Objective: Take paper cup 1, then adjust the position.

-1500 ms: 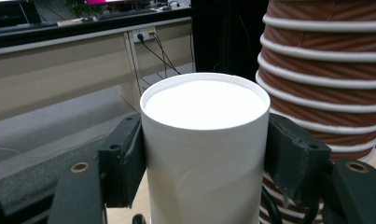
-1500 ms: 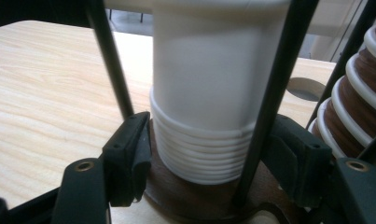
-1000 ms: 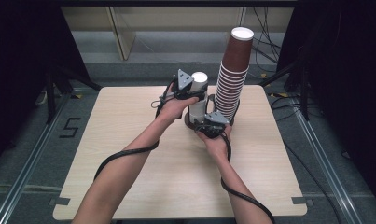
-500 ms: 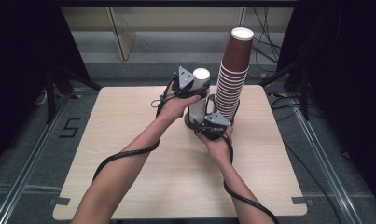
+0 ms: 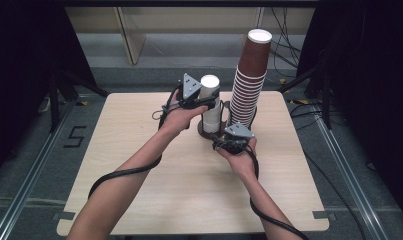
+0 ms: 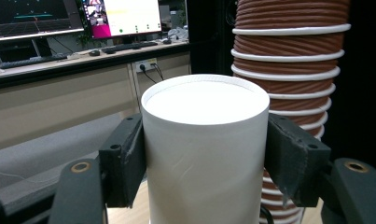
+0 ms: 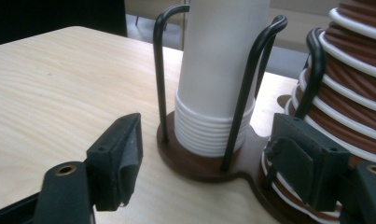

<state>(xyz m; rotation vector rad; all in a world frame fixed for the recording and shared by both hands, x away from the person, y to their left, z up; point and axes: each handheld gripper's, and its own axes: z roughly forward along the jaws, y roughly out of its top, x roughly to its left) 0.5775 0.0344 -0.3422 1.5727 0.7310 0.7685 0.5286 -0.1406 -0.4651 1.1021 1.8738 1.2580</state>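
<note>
The left gripper point(image 5: 205, 99) pinches the top of the white cup stack point(image 6: 205, 149), which stands in a brown holder point(image 7: 202, 164) mid-table beside the taller brown cup stack point(image 5: 249, 85). The right gripper point(image 7: 213, 163), fingers spread, sits low just near of the holder's base, seemingly touching nothing.

I see a short stack of white cups point(image 5: 209, 100), upside down, upright in a dark wooden holder point(image 7: 202, 163) with black wire posts, mid-table. Just beside it on the right stands a tall brown cup stack point(image 5: 249, 80), white-rimmed, also inverted.
</note>
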